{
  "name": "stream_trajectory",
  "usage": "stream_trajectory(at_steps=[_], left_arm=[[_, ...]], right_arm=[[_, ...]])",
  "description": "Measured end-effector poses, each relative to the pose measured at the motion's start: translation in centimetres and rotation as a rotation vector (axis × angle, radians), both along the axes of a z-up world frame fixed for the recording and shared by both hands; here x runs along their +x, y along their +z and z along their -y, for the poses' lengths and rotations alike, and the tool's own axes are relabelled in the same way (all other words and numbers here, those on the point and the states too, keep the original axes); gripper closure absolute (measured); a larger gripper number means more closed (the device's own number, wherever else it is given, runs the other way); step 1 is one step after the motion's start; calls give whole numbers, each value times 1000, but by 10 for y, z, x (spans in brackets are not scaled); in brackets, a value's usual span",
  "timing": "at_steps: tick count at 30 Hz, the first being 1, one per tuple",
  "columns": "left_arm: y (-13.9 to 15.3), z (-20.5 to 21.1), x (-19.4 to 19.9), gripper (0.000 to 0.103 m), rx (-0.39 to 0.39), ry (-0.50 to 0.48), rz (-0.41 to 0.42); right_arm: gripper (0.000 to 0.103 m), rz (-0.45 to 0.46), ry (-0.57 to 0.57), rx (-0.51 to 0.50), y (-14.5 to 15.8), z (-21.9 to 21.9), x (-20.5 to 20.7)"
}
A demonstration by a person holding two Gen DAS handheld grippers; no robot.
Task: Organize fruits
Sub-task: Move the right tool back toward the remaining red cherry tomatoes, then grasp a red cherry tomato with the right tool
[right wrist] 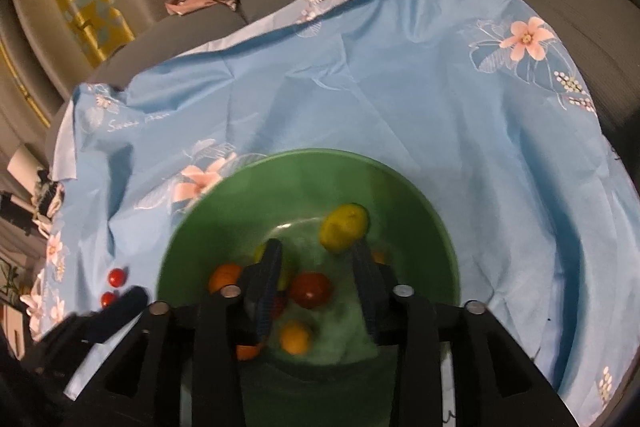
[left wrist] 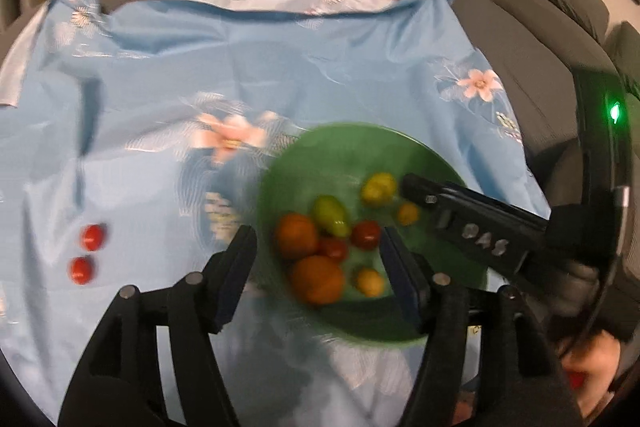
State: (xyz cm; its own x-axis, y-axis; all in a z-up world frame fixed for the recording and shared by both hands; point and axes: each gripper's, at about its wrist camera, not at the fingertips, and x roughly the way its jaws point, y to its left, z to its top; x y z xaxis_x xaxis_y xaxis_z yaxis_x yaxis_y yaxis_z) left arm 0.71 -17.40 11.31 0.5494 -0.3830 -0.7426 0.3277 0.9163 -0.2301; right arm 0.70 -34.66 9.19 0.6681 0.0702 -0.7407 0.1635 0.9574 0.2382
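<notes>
Overhead, both tools [left wrist: 316, 255] [right wrist: 316, 267] spread above green bowl [right wrist: 240, 187].

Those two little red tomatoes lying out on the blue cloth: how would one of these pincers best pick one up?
Judging by the pictures, from straight above. Each red tomato is small and round, lying on the flat blue cloth, so the fingers should close across its widest middle. The pair lie close together, so place the fingers on the sides away from the neighbour. The open left gripper is nearer than the right gripper.

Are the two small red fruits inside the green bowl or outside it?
Outside. Both small red fruits lie on the blue floral cloth, apart from the green bowl, to its left.
</notes>
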Motion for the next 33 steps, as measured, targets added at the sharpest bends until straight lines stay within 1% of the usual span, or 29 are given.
stream_trajectory(at_steps=[2, 3, 4, 7, 9, 11, 12, 13, 15, 17, 19, 20, 22, 23, 26, 28, 32, 33], left_arm=[[7, -22, -1, 36, 14, 23, 6], [11, -39, -1, 36, 27, 48, 8], [12, -55, -2, 35, 42, 78, 10], [12, -110, -2, 35, 119, 201, 22], [8, -137, -4, 35, 137, 268, 23], [-5, -166, -3, 35, 90, 319, 0], [-14, -178, 1, 36, 52, 339, -22], [-23, -186, 6, 37, 33, 352, -46], [-39, -193, 17, 37, 21, 361, -90], [-59, -200, 25, 40, -42, 370, -144], [-72, -200, 33, 47, -79, 355, -182], [-77, -198, 34, 48, -81, 355, -192], [-89, -196, 39, 57, -49, 362, -222], [-93, -195, 42, 58, -43, 358, -230], [-99, -190, 45, 61, -19, 345, -222], [-97, -184, 45, 67, 15, 338, -194], [-100, -189, 48, 73, 12, 345, -184], [-100, -190, 48, 77, 13, 349, -182]], right_arm=[[59, 16, 7, -1, 5, -5, -2], [59, 28, 11, -1, 8, -8, -3], [59, 39, 17, 1, 11, -11, -3], [59, 67, 43, 8, 20, -25, -3], [59, 83, 88, 22, 26, -42, 1], [59, 78, 152, 42, 31, -67, 8], [59, 71, 180, 55, 32, -76, 12], [59, 61, 223, 76, 32, -92, 18], [59, 28, 304, 126, 29, -121, 30], [59, -47, 375, 180, 18, -152, 48], [59, -90, 435, 198, 5, -178, 64], [59, -105, 449, 192, -1, -188, 70], [59, -157, 473, 140, -20, -215, 87], [59, -168, 480, 123, -26, -222, 92], [59, -201, 513, 84, -50, -246, 104], [59, -228, 530, 63, -63, -256, 108], [60, -243, 540, 45, -74, -262, 112], [60, -244, 541, 38, -76, -262, 112]])
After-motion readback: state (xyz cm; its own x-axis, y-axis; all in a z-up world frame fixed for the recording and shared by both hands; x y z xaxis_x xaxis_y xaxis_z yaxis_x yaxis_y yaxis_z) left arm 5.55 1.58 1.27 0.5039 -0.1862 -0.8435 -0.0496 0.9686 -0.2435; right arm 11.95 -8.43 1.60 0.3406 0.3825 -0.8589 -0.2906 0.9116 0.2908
